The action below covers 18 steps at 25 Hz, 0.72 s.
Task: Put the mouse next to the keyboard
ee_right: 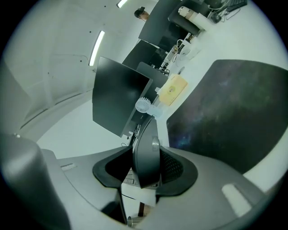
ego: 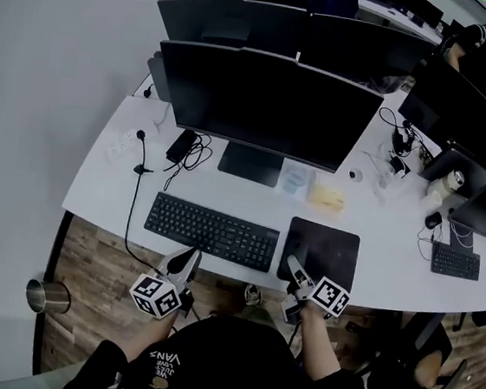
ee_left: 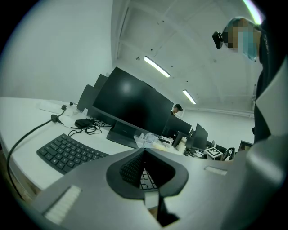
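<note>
A black keyboard (ego: pixel 211 231) lies on the white desk (ego: pixel 104 191) in front of a monitor, also seen in the left gripper view (ee_left: pixel 67 152). A dark grey mouse (ee_right: pixel 145 143) stands on its side between the jaws of my right gripper (ee_right: pixel 147 164), which is shut on it. In the head view that gripper (ego: pixel 297 272) hovers over the near left corner of the black mouse pad (ego: pixel 324 251), just right of the keyboard. My left gripper (ego: pixel 188 263) is shut and empty near the desk's front edge, below the keyboard's middle.
Two black monitors (ego: pixel 262 104) stand behind the keyboard, with cables and a power strip (ego: pixel 125 143) at the left. A small fan (ee_right: pixel 145 105) and a yellow item (ego: pixel 326 197) sit behind the pad. A metal cup (ego: pixel 46 296) stands on the floor. A person sits at the far right desk.
</note>
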Motion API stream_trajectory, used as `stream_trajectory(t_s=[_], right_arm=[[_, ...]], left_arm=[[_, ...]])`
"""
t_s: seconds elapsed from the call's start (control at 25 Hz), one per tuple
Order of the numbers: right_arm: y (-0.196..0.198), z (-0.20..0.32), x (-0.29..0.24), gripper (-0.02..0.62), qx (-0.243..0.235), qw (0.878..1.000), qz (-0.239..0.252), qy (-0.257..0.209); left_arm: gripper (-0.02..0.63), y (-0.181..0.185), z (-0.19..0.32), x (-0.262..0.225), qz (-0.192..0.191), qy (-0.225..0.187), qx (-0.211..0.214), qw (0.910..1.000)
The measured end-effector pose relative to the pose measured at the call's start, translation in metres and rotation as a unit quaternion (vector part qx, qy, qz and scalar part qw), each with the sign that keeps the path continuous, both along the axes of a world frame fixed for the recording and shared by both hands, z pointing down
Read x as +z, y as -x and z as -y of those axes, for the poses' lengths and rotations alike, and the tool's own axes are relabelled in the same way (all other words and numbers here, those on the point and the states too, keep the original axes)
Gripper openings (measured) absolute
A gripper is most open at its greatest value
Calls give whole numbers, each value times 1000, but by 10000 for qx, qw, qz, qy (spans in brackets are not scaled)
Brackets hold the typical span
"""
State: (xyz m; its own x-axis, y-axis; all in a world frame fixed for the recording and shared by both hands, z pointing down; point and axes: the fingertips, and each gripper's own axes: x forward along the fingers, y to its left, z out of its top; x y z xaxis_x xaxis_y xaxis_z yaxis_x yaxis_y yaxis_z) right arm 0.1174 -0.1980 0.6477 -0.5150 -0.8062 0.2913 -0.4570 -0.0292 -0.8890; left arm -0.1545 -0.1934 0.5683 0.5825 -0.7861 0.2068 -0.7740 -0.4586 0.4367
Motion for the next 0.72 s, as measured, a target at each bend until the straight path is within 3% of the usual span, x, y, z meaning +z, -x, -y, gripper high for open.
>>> stream_trajectory(t_s=[0.72], right_arm=[[-24,58,42,179,-682,9951,-224,677]], left_arm=[[2,-41,57,12,54,92,-371,9993]])
